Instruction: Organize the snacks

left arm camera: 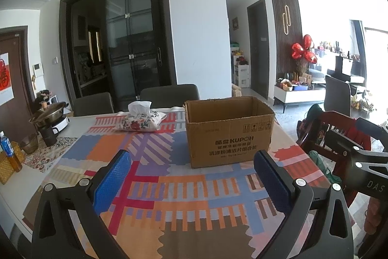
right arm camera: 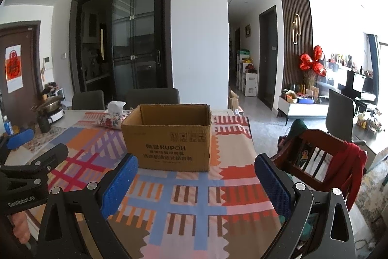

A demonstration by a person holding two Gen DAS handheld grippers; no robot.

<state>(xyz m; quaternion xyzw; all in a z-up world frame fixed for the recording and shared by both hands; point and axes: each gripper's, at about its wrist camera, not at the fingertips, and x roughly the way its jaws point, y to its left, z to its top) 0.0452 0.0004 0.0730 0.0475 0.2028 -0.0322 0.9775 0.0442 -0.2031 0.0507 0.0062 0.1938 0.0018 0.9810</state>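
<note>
An open brown cardboard box (left arm camera: 229, 132) printed KUPOH stands upright on the patterned tablecloth (left arm camera: 169, 186); it also shows in the right wrist view (right arm camera: 167, 140). Its inside is hidden from both views. No snacks are in view. My left gripper (left arm camera: 192, 182) is open and empty, held above the cloth in front of the box. My right gripper (right arm camera: 196, 185) is open and empty, in front of the box and near the table's right edge. The right gripper's body (left arm camera: 363, 162) shows at the right of the left wrist view.
A floral tissue box (left arm camera: 140, 119) lies behind the box to the left. A pot on a cooker (left arm camera: 51, 115), a dark mug (left arm camera: 48, 135), a blue-capped bottle (left arm camera: 7, 145) and a basket stand at the table's left. A wooden chair (right arm camera: 315, 157) with red clothing stands right of the table.
</note>
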